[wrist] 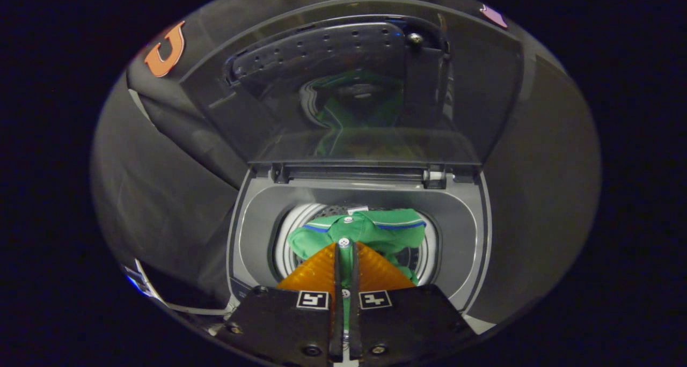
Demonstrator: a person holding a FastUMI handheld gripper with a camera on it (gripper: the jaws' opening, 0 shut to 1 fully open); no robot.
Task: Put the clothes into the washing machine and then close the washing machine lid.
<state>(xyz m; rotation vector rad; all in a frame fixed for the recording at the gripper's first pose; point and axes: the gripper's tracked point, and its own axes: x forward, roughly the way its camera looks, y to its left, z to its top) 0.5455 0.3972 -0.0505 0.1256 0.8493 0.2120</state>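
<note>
A grey top-loading washing machine (472,233) stands open, its dark see-through lid (483,88) raised upright behind the drum opening. A green polo shirt (375,230) with a blue-and-white striped collar hangs in the mouth of the drum. My gripper (345,244) is over the front of the opening, shut on the shirt's buttoned placket, and a thin strip of green cloth shows between the two fingers. The lid's glass mirrors the shirt. The lower part of the shirt is hidden behind the fingers.
The drum's white rim (292,225) rings the shirt. The lid's hinges (435,176) sit at the back of the opening. Black cloth walls close in on both sides and behind. A white cable (188,307) lies left of the machine's front corner.
</note>
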